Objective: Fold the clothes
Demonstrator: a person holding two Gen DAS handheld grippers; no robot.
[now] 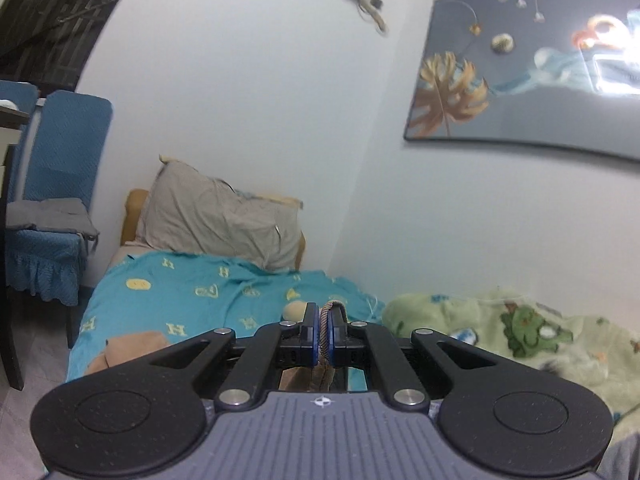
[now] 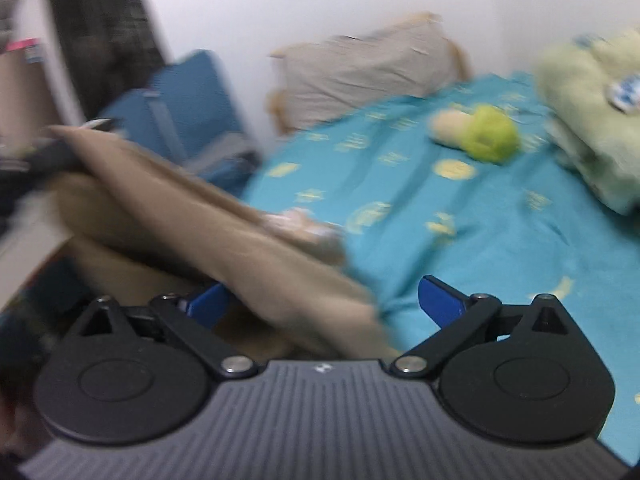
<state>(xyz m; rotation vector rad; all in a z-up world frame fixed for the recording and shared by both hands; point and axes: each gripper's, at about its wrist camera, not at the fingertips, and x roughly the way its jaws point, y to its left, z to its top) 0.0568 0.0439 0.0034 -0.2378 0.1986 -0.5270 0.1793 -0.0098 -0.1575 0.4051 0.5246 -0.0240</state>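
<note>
the bed point(image 2: 480, 220) carries the tan garment point(image 2: 240, 248), draped over its near edge. left gripper point(image 1: 325, 334) is clamped on a bunched hem; right gripper point(image 2: 324, 304) gapes wide around the cloth. better pinch an edge, then lift evenly.

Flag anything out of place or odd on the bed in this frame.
A plush toy with a green end lies on the teal sheet where the tan garment is handled. The right wrist view is blurred; nothing looks spilled or damaged.
</note>
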